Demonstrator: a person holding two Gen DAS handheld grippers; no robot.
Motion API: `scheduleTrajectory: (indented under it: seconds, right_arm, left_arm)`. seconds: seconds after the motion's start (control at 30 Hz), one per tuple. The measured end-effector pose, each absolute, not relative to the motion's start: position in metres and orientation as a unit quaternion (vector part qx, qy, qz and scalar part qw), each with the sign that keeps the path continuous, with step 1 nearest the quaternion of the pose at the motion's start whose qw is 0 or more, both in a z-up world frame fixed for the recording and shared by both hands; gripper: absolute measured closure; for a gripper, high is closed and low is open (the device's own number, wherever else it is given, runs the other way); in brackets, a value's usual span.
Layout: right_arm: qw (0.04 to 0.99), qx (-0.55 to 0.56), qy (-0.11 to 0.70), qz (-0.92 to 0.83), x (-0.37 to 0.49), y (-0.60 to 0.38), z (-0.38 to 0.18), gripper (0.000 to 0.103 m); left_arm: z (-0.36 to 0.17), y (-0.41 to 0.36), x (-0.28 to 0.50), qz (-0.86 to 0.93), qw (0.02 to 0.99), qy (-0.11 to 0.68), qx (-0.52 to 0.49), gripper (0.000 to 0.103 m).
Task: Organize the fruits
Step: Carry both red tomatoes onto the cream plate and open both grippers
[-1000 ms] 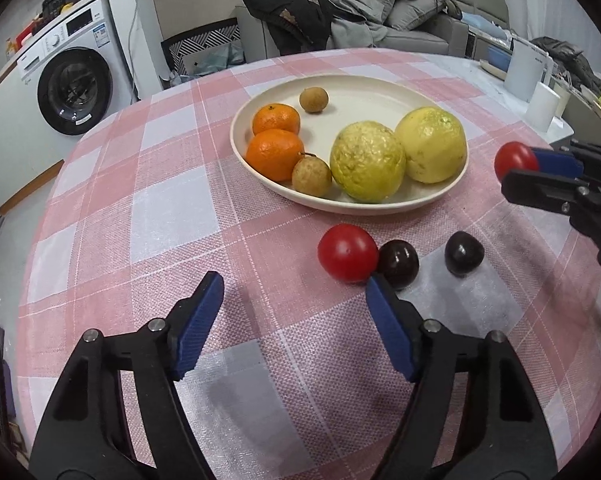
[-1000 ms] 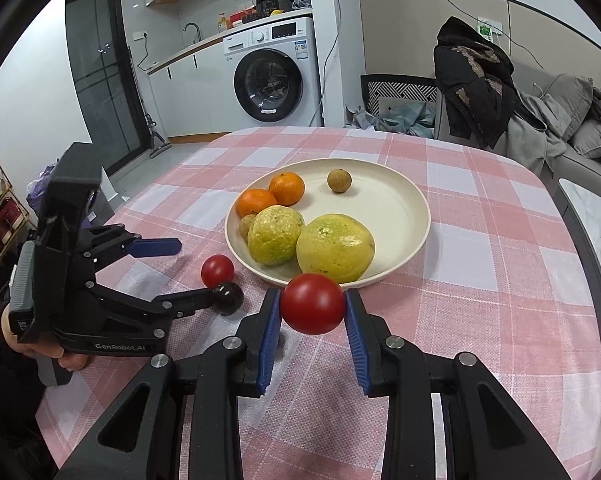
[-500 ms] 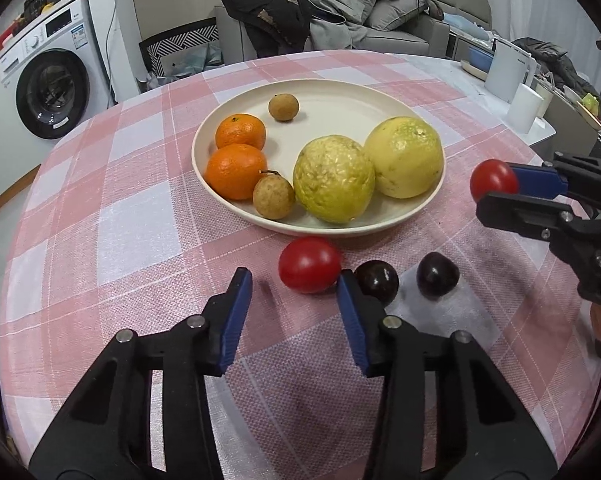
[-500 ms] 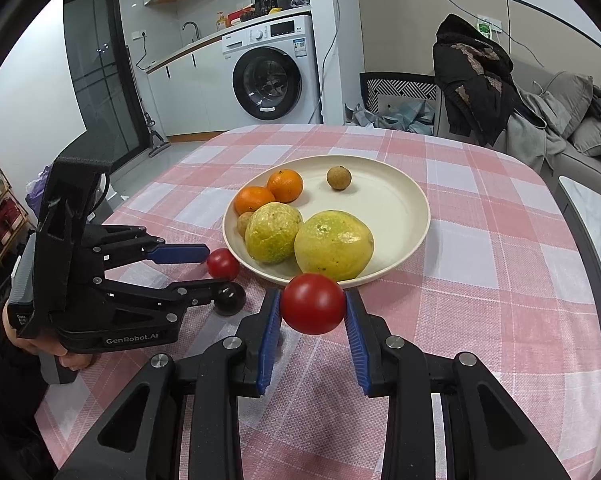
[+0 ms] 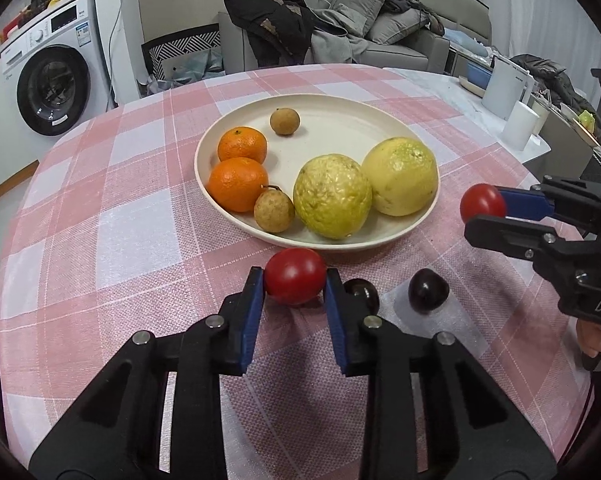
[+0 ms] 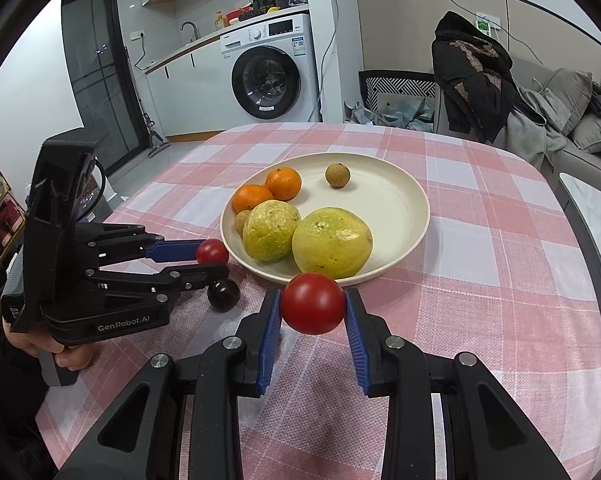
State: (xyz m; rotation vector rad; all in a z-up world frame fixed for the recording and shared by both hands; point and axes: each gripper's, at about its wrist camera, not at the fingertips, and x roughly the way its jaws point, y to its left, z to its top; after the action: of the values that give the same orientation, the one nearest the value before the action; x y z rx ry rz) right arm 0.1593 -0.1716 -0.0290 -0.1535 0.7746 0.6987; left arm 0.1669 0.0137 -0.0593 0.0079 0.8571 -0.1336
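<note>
Left tongs [image 5: 294, 294], wide a second ago, closing onto red tomato [image 5: 295, 281] on worktop [image 5: 100, 240] beside plate [image 5: 380, 120]; right tongs [image 6: 312, 312] clenched on second tomato [image 6: 312, 303], raised. Step: pickup. Next: lift, carry to plate, clear dark fruit [image 5: 427, 291]

We point our left hand-held gripper [image 5: 295, 286] forward and downward, its jaws closing, the blue pads [image 5: 251, 320] already touching both sides of a red tomato [image 5: 295, 281]. Seen from the right wrist, our left hand [image 6: 62, 354] wraps the handle below the black body. Our right hand-held gripper [image 6: 312, 308] also tilts downward, its jaws clamped on a second red tomato [image 6: 312, 303] lifted off the table. Only a few fingers [image 5: 590, 340] of our right hand show under its handle.
</note>
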Motion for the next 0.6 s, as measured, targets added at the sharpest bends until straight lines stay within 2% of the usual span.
scheduleTrajectory:
  seconds: [0.6]
  right_arm:
    - [0.887,-0.037,0.338,0.312,0.175,-0.181,-0.006,0.07]
  left_arm:
    - [-0.013,0.02,0.144,-0.054,0.942,0.33,-0.014,0.076]
